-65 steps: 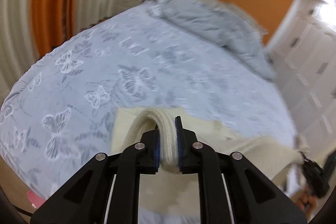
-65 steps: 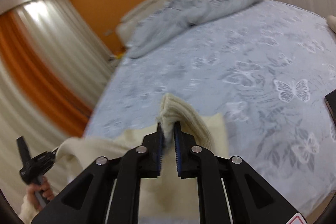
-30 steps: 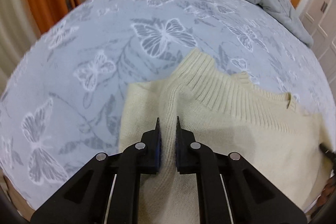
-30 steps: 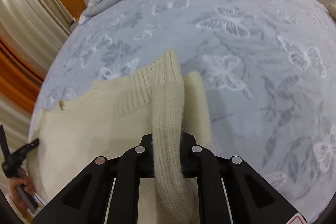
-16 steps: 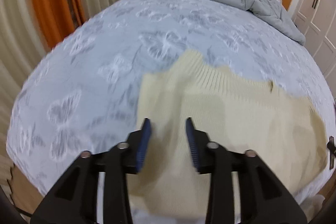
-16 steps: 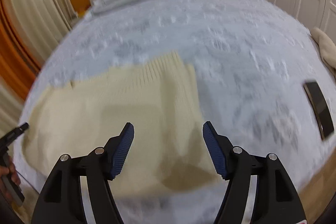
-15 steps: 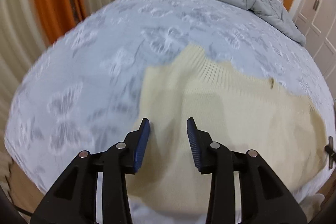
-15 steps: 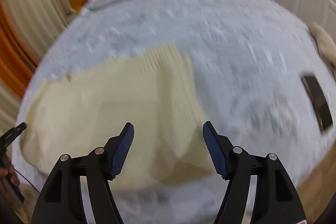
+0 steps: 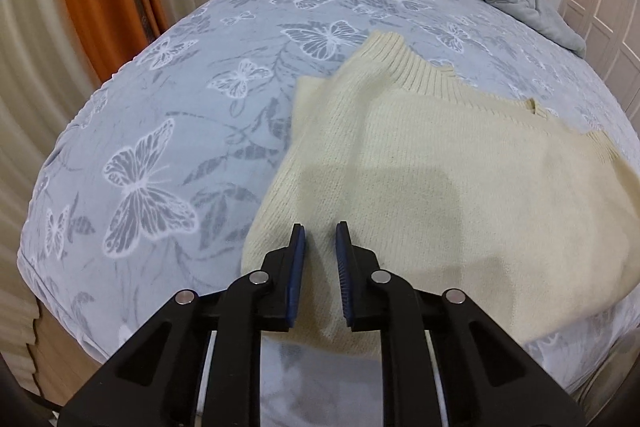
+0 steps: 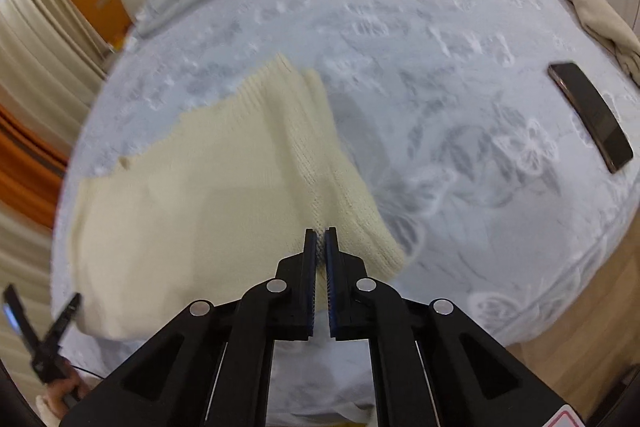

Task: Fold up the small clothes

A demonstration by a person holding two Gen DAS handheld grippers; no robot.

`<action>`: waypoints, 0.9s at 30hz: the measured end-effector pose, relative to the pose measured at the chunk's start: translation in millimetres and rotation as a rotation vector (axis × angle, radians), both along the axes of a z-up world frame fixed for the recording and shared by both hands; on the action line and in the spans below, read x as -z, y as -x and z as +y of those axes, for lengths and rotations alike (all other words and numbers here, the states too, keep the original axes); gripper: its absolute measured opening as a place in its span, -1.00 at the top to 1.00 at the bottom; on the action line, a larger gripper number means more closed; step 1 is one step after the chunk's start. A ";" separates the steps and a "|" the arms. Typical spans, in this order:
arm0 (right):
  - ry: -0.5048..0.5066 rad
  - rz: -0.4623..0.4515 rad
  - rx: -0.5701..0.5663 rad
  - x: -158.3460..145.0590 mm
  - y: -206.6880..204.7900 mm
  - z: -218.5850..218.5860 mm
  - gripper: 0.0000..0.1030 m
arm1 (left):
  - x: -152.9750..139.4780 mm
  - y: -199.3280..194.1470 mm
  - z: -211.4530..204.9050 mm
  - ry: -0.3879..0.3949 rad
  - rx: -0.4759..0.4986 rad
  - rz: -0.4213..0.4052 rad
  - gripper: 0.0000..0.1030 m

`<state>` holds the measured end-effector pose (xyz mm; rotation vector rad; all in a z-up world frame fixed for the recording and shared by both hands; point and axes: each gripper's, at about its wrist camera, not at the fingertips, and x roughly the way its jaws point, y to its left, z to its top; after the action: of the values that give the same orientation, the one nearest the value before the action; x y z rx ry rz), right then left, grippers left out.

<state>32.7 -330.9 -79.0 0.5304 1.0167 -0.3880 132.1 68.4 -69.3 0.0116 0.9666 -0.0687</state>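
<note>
Cream sweater [image 9: 432, 171] lies flat on the bed [image 9: 224, 75], sleeves folded in, near the bed's front edge. Left gripper [image 9: 320, 235] has just closed to a narrow gap above the sweater's lower left part, nothing between the jaws. Right gripper [image 10: 320, 233] has just snapped closed over the sweater's right edge, empty. Phone [image 10: 590, 117] lies on the bed, well apart.
</note>
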 end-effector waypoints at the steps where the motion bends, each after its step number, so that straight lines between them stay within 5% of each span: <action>1: -0.004 0.033 0.000 8.0 -0.8 -3.0 0.93 | 0.4 -0.1 -0.3 -0.001 0.001 0.000 0.70; 7: 0.002 0.083 -0.002 15.1 -5.4 6.7 0.82 | 2.2 0.7 0.4 -0.002 0.008 -0.004 0.69; 10: 0.027 0.062 0.026 7.7 -1.5 8.9 0.37 | 2.7 2.1 1.0 0.004 0.001 -0.009 0.68; 13: 0.004 0.053 0.025 10.5 1.6 7.1 0.20 | 2.8 3.3 1.2 0.019 -0.009 -0.019 0.64; 16: 0.015 0.053 0.008 13.9 -5.4 11.0 0.06 | 0.9 2.6 8.0 0.128 -0.024 -0.021 0.12; 18: 0.027 0.068 -0.023 18.3 -14.4 15.5 0.20 | 2.0 0.8 9.8 0.170 -0.029 -0.016 0.13; 19: 0.024 0.098 -0.062 23.8 -21.4 19.2 0.90 | 5.5 -1.3 7.4 0.141 -0.017 0.001 0.33; 20: 0.017 0.111 -0.070 24.9 -24.8 21.1 0.88 | 9.7 -3.8 2.2 0.069 0.010 0.028 0.84; 21: 0.011 0.100 -0.066 19.9 -25.4 22.2 0.89 | 7.3 -4.1 2.6 0.073 0.019 0.032 0.94; 25: -0.026 -0.152 -0.105 -57.5 -6.1 21.5 0.91 | -49.9 9.6 26.3 0.243 -0.010 -0.001 0.95; 27: 0.010 -0.147 -0.140 -67.7 -3.9 19.0 0.94 | -58.2 10.7 32.8 0.219 -0.038 0.004 1.00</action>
<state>36.5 -311.9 -11.4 0.4691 0.9032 -0.2265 121.4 101.2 -11.1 -0.2083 0.9591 -0.1395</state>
